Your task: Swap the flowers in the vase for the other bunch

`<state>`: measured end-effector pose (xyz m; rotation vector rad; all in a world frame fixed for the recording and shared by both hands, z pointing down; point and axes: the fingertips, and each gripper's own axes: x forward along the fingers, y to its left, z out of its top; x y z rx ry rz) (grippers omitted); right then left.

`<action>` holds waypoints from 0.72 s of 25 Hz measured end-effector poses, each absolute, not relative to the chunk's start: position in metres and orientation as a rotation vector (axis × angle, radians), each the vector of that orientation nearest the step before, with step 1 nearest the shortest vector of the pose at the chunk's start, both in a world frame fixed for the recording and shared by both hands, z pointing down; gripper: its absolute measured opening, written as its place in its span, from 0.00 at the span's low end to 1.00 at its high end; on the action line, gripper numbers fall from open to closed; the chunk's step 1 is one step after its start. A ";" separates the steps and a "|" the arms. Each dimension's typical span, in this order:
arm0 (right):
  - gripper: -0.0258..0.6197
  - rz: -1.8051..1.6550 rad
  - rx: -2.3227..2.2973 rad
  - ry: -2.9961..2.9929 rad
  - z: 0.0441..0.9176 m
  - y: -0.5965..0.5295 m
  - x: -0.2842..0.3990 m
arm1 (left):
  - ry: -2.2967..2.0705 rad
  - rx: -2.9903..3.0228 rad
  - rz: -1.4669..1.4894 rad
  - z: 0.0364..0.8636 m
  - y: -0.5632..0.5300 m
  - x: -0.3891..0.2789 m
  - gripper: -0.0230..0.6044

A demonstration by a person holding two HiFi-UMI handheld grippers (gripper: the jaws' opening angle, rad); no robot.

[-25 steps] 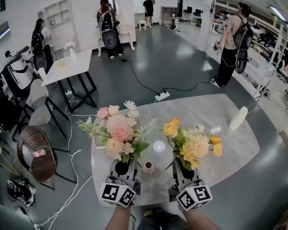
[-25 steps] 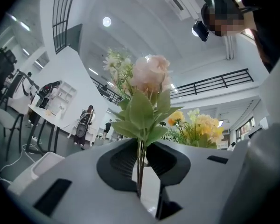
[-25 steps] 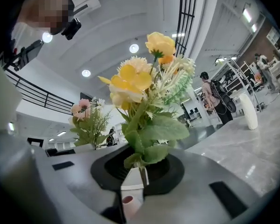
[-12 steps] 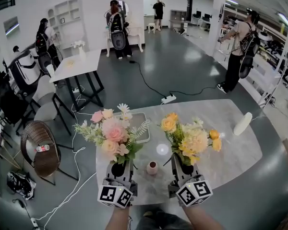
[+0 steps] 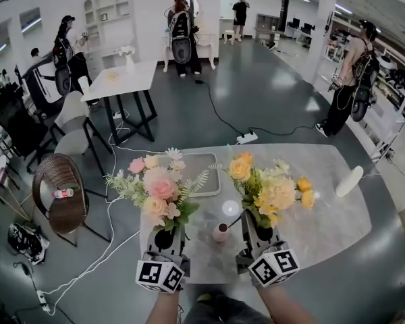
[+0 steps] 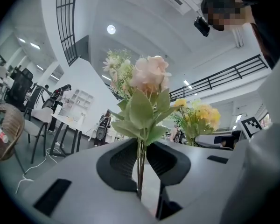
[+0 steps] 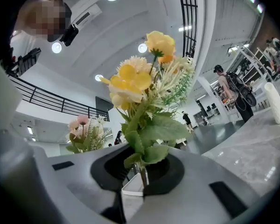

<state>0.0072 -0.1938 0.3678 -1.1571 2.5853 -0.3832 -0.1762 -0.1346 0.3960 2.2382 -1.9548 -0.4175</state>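
My left gripper (image 5: 165, 240) is shut on the stems of a pink and cream bunch (image 5: 158, 186), which stands upright over the table's near left edge. In the left gripper view the thin stems (image 6: 140, 164) are pinched between the dark pads. My right gripper (image 5: 258, 235) is shut on the stems of a yellow bunch (image 5: 271, 191), also upright; the right gripper view shows its stems (image 7: 142, 174) clamped low between the jaws. A small, narrow-necked vase (image 5: 220, 232) with nothing in it stands on the table between the two grippers, nearer the right one.
On the marble table (image 5: 310, 214), a flat rectangular tray (image 5: 202, 174) lies behind the pink bunch and a white oblong object (image 5: 349, 181) lies at the far right. A wicker chair (image 5: 59, 194), cables and several people stand on the floor beyond.
Both grippers have shifted left relative to the vase, bunches still held. The yellow bunch now stands closer to the vase and a little higher; the pink bunch is farther from it.
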 end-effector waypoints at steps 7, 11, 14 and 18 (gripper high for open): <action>0.13 -0.391 -1.111 2.651 0.386 -0.198 -0.011 | -1.982 2.191 -0.408 0.412 -0.127 -0.188 0.15; 0.13 -0.402 -1.095 2.682 0.394 -0.198 -0.017 | -1.988 2.171 -0.404 0.416 -0.125 -0.191 0.15; 0.13 -0.412 -1.092 2.696 0.403 -0.196 -0.023 | -1.994 2.164 -0.401 0.421 -0.125 -0.195 0.15; 0.13 -0.438 -1.096 2.713 0.418 -0.196 -0.028 | -1.991 2.153 -0.390 0.435 -0.130 -0.195 0.15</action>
